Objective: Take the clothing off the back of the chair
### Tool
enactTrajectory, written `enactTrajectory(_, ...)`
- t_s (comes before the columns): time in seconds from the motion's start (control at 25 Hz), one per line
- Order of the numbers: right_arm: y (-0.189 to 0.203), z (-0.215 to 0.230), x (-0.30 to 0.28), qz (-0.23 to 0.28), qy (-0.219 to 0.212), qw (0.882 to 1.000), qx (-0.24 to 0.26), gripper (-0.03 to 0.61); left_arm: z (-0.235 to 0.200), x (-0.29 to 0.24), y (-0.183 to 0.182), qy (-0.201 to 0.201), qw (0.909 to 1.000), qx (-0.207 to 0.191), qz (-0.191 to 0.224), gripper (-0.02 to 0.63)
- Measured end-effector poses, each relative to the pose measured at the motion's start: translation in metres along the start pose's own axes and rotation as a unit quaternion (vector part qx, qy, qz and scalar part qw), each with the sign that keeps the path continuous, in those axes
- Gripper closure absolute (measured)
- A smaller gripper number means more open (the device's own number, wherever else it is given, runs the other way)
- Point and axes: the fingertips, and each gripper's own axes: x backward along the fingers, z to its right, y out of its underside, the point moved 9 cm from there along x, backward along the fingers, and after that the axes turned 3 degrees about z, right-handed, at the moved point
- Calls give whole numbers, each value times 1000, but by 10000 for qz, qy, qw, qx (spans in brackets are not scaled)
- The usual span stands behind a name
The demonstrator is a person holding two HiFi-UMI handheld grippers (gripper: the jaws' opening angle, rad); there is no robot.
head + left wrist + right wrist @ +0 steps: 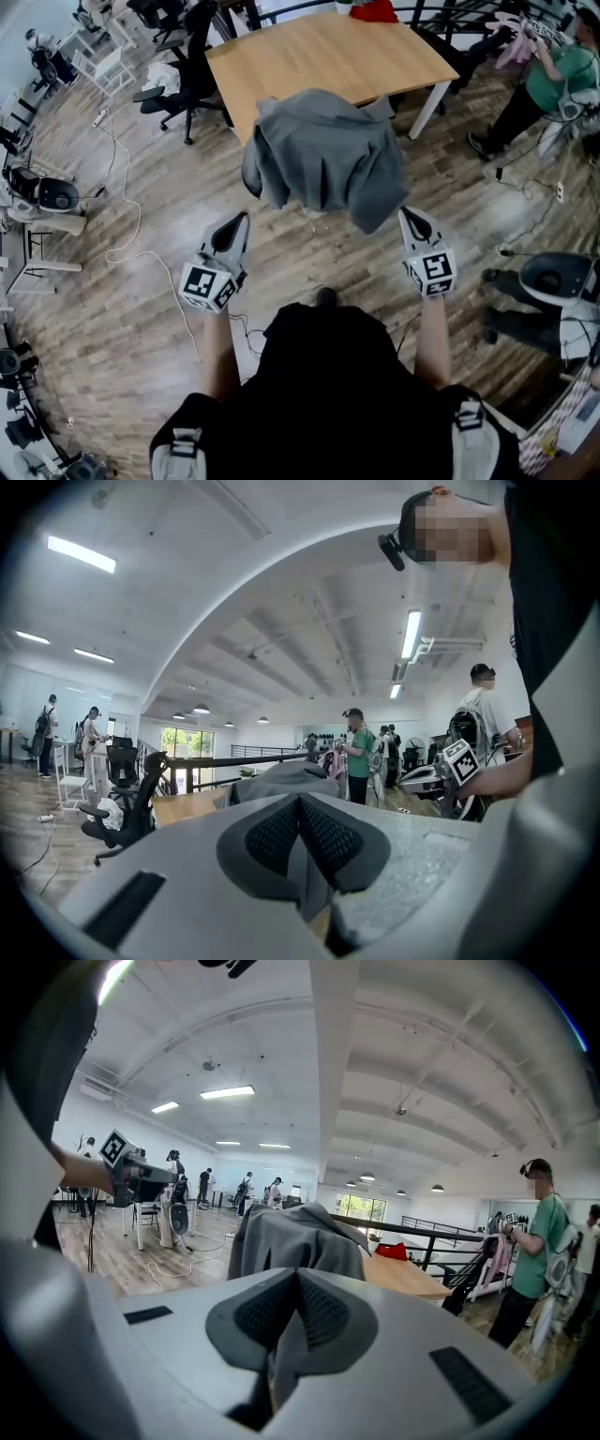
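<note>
Right in front of us, the left gripper [240, 221] and the right gripper [407, 216] are both clenched shut on nothing, pointing forward. Just ahead of their tips is the grey clothing [323, 155], draped over the chair back, which it pretty much hides. Neither claw has hold of it. Behind that we've got the wooden table [328, 56], something red [373, 11] at its far edge, and a person in green [555, 73] off right.

garment [323, 155], centre frame: grey cloth, matt, soft folds | table [309, 47], top of frame: pale wood, smooth | floor [112, 309]: grey-brown wood-grain planks | left gripper [241, 218], right gripper [406, 215]: matt pale plastic shells | pads [277, 834]: dark, finely dimpled
</note>
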Motion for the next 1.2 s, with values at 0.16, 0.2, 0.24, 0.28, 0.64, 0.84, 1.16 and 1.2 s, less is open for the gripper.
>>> enactTrajectory(0.16, 4, 5, 0, 70, -11, 10000, -3, 580, 1, -5, 1, -31, 10000, -13, 40, 612)
enactTrajectory(0.2, 4, 6, 1, 89, -13, 10000, 5, 580, 1, -6, 0, -43, 10000, -16, 45, 612)
enactTrajectory(0.24, 5, 7, 2, 75, -3, 10000, 1, 580, 1, -6, -1, -55, 10000, -14, 51, 612)
enactTrajectory(0.28, 5, 8, 3, 57, 8, 10000, -3, 580, 1, -6, -2, -67, 10000, -9, 57, 612)
enactTrajectory(0.64, 13, 21, 2, -103, 101, 9999, 1, 580, -6, -21, 3, -84, 9999, 72, 112, 612)
enactTrajectory(0.84, 15, 34, -9, 22, 226, 9997, 19, 580, -17, -38, 4, -30, 9998, 109, 134, 612)
enactTrajectory(1.16, 5, 46, -37, -220, 344, 9991, -61, 580, -45, -74, -1, 76, 9998, 90, 182, 612)
enactTrajectory(1.2, 5, 47, -41, -251, 362, 9990, -77, 580, -49, -78, -2, 86, 9998, 92, 176, 612)
